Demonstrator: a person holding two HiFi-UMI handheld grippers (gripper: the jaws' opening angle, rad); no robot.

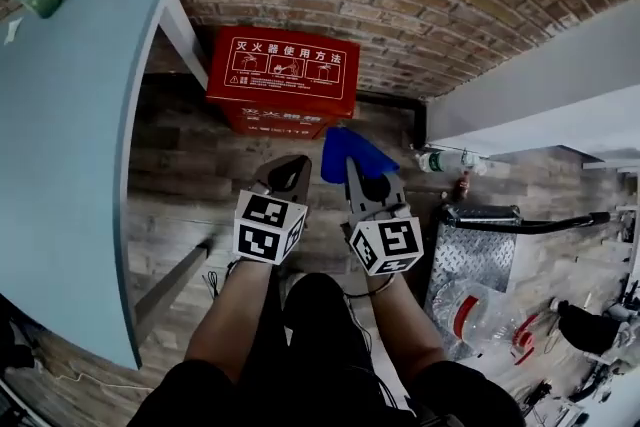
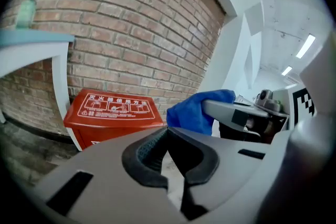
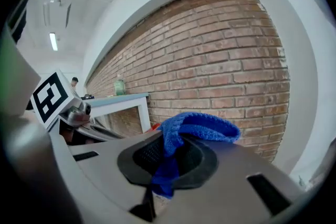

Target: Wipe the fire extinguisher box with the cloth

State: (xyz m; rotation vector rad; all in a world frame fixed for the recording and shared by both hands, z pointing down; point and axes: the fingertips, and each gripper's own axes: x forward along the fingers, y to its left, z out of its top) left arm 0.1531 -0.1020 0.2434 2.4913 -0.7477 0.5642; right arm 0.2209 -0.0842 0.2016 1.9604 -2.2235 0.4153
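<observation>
on the lid of the red fire extinguisher box, at the far wall, i read white characters: "灭火器使用方法". the smaller white print below it and on the box's front is too fine for me to read.

2 grippers, 1 box, 1 cloth, 1 table.
</observation>
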